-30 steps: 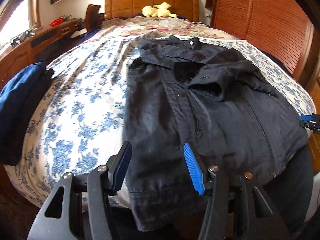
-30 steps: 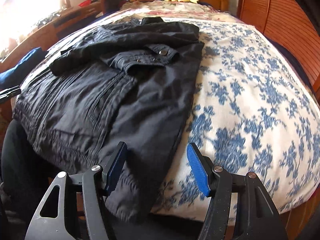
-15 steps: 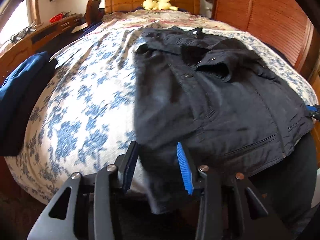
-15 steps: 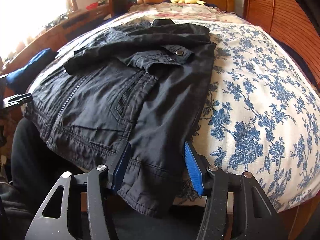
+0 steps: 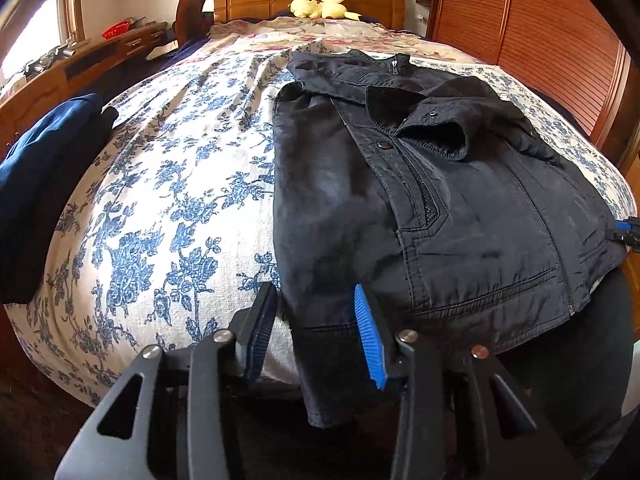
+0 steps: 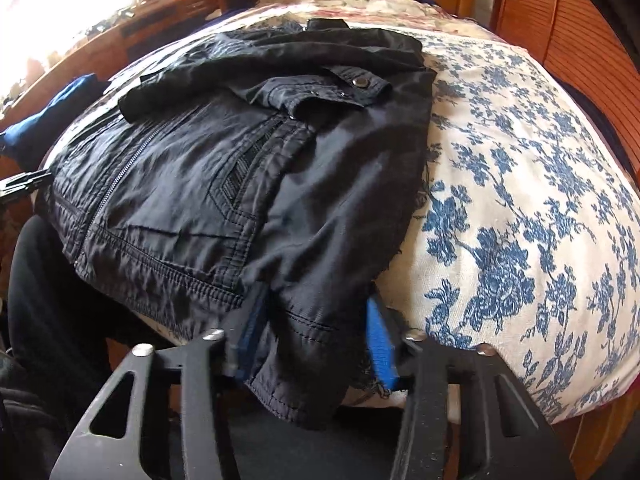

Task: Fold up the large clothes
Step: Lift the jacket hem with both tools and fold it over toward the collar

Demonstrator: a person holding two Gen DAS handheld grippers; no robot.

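Note:
A black jacket (image 5: 440, 200) (image 6: 240, 168) lies front up on the flowered bedspread (image 5: 160, 200) (image 6: 520, 200), sleeves folded across its chest and hem at the near edge. My left gripper (image 5: 314, 328) straddles the hem's left corner. The cloth hangs between its fingers, and a strip of bedspread shows beside the left pad. My right gripper (image 6: 314, 340) is at the hem's right corner with its jaws closing. The cloth fills the gap between its pads, which are blurred. Each view shows the other gripper's tip at the jacket's far side (image 5: 626, 232) (image 6: 20, 184).
A folded blue garment (image 5: 40, 180) (image 6: 52, 120) lies at the bed's left edge. A yellow plush toy (image 5: 320, 4) sits by the wooden headboard. A slatted wooden wardrobe (image 5: 560, 40) runs along the right. A person's dark trousers (image 5: 580, 360) (image 6: 52, 300) stand against the near edge.
Both grippers have come forward and down onto the jacket's hem. Their jaws have narrowed around its two corners, the right one most in the last half second.

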